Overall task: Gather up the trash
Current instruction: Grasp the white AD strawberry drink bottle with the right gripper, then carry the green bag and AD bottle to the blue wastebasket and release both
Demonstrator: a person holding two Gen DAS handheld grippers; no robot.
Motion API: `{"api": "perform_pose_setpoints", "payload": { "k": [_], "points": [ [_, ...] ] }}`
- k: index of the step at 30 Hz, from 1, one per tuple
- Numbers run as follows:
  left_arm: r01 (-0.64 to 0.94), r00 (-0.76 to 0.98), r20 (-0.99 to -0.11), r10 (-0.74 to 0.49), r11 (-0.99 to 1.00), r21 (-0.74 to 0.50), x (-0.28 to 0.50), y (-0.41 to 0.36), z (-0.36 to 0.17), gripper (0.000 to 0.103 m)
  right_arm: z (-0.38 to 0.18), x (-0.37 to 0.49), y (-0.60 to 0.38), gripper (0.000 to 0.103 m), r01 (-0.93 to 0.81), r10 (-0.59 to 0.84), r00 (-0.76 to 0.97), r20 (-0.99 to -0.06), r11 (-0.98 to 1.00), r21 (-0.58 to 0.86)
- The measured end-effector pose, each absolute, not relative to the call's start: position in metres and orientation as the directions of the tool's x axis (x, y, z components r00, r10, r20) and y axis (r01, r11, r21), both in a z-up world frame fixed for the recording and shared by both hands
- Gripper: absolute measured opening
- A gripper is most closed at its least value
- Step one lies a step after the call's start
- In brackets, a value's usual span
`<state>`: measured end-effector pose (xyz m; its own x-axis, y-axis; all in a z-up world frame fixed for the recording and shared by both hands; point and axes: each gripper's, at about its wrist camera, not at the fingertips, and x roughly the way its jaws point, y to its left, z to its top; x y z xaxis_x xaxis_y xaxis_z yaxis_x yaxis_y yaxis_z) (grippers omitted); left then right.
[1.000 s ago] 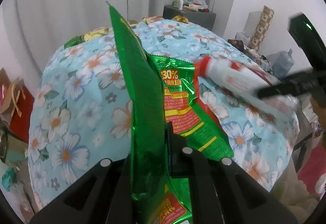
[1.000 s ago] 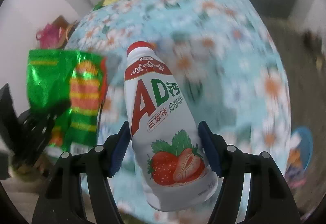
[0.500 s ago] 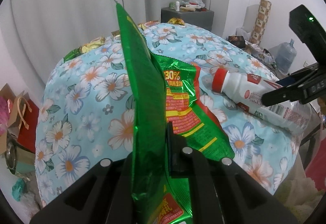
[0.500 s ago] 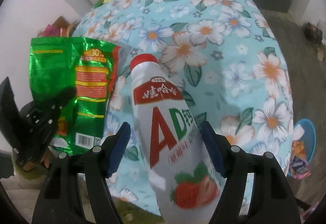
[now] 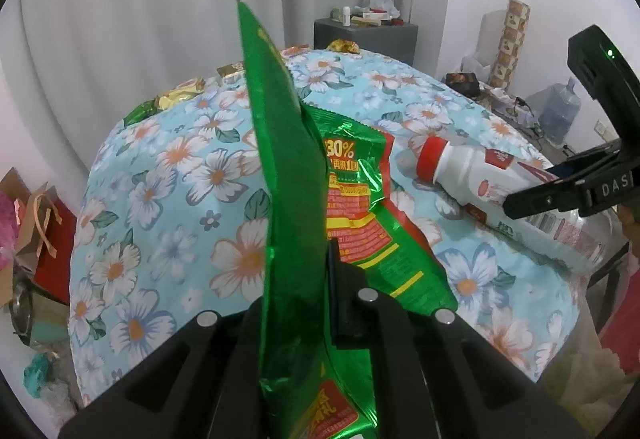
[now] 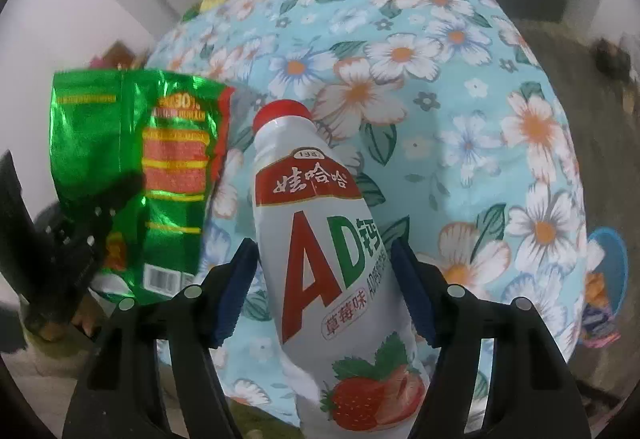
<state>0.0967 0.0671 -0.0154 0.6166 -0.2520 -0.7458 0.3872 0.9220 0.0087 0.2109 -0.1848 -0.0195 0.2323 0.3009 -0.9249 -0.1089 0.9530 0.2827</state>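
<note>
My left gripper (image 5: 316,259) is shut on a green foil snack bag (image 5: 288,199) and holds it upright above the flowered tablecloth (image 5: 168,175). The bag also shows at the left of the right wrist view (image 6: 136,175). My right gripper (image 6: 324,271) is shut on a white AD milk bottle (image 6: 332,251) with a red cap and strawberry label. The bottle shows at the right of the left wrist view (image 5: 480,187), tilted, cap pointing left, just above the cloth.
Several gold and green candy wrappers (image 5: 180,95) lie along the table's far edge. A grey cabinet (image 5: 364,35) with clutter stands behind. Paper bags (image 5: 36,215) sit on the floor at left. A blue bin (image 6: 608,271) with trash stands right of the table.
The right gripper has swung the bottle lower and closer to the snack bag. The left gripper has held the bag steady while the view pulled back a little.
</note>
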Motion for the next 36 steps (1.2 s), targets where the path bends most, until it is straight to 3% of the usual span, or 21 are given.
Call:
{"api": "perform_pose_setpoints", "payload": {
  "k": [9,21,32,36],
  "points": [
    [0.462,0.614,-0.696,-0.372,0.884,-0.065,0.098,0.068,0.007,0.002,-0.003,0.179,-0.225,0.06,0.031,0.449,0.356,-0.82,0.871,0.491],
    [0.597,0.602,-0.633,-0.487,0.801,-0.049,0.097,0.011,0.057,0.002,0.017,0.142,-0.292,0.059,0.087,0.543,0.538,-0.645,0.725,0.683],
    [0.783,0.474,-0.592,-0.652,0.619,-0.055,0.107,-0.105,0.097,0.002,0.055,0.072,-0.396,0.059,0.177,0.405,0.742,-0.535,0.651,0.738],
    [0.84,0.319,-0.628,-0.71,0.518,-0.159,0.122,-0.175,0.091,0.002,0.062,0.032,-0.442,0.059,0.243,0.299,0.803,-0.515,0.625,0.742]
  ]
}}
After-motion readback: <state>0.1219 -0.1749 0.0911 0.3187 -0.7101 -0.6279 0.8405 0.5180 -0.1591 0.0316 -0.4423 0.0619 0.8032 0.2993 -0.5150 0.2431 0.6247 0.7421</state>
